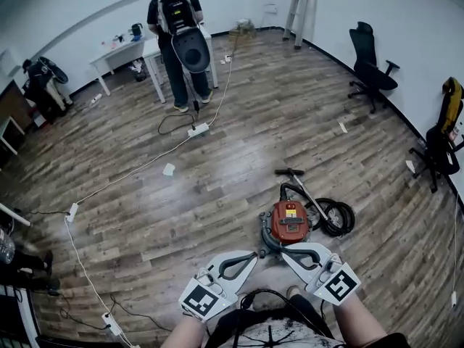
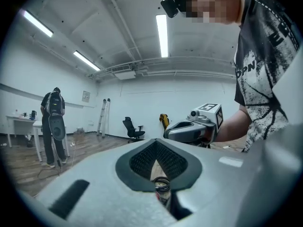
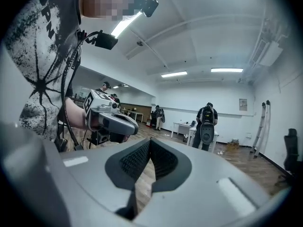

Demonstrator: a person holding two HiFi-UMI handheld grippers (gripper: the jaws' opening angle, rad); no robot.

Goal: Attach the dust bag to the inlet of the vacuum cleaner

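Aiming should be kept squarely on the vacuum cleaner [image 1: 288, 221]; left gripper [image 1: 251, 256] and right gripper [image 1: 286, 251] are pressed together, empty.

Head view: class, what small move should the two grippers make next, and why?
Probably lower the left gripper and right gripper toward the vacuum. Both are shut and empty, and the vacuum sits untouched just ahead of their tips.
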